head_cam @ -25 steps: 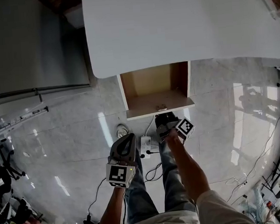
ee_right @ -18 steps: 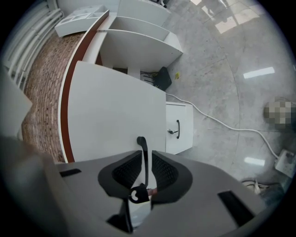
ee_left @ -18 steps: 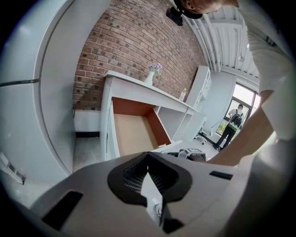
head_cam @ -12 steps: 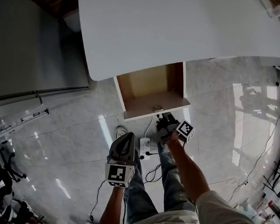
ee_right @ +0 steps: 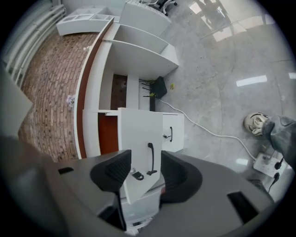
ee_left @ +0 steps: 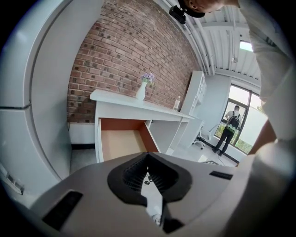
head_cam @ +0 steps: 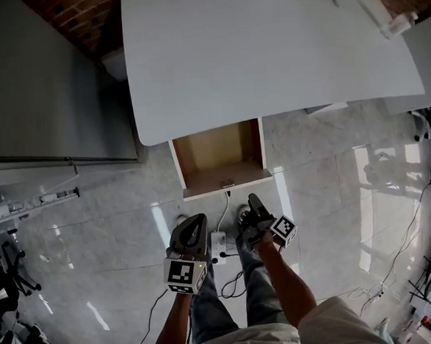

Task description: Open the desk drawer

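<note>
One drawer is standing pulled out from under the white desk, showing its bare wooden inside. In the left gripper view, the left gripper is sitting with its jaws together, gripping nothing. In the right gripper view, the right gripper has just been opening its jaws. They are standing wide and clear of the drawer front, and two black handles are showing.

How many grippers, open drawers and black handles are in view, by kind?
Grippers: 2, left gripper and right gripper
Open drawers: 1, the desk drawer
Black handles: 2, drawer handle and second handle on the shut front beside it
Total: 5
</note>
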Demonstrator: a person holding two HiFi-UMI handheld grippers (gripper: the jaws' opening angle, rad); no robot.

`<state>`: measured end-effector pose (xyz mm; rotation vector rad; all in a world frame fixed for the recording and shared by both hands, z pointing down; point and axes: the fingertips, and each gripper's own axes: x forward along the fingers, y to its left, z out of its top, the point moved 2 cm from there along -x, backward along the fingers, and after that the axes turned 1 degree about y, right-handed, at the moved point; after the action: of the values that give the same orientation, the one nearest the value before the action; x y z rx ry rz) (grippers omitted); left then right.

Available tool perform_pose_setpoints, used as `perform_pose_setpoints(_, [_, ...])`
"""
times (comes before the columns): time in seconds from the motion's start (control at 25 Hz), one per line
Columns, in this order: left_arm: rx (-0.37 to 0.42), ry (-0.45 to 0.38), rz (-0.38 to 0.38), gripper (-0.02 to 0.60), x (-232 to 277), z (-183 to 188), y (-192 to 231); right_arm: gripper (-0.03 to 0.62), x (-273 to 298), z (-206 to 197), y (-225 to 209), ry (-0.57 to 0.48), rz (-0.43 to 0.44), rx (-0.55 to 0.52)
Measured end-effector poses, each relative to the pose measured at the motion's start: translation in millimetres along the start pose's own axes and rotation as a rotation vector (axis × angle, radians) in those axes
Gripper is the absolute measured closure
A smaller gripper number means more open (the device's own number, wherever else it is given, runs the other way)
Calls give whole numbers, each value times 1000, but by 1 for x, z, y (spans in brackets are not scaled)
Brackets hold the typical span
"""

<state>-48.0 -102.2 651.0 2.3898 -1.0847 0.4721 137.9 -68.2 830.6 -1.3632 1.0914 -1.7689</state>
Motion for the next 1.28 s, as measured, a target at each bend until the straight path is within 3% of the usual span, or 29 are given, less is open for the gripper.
perform_pose_setpoints(0.24, [2, -41, 18, 571, -12, 36, -15, 397, -24, -11, 69, 24, 136, 3])
perform_pose_setpoints(0.56, [23, -65, 39, 571, -41, 82, -45, 552, -69, -15, 152, 53, 215, -52])
perform_pose_setpoints(0.8, [55, -139, 107, 571, -61, 136, -53, 576, -92, 3, 203, 78, 256, -146])
perform_pose_setpoints(1.0, [45, -160, 170, 571, -72, 154, -81, 577, -123, 36, 238, 88, 291, -215])
perform_pose_setpoints(1.12, [21, -168, 190, 571, -73, 157, -100, 577, -143, 51, 252, 110, 249, -389])
perform_pose_setpoints(1.28, [31, -168, 189, 571, -73, 164, -115, 577, -161, 55, 272, 117, 160, -817])
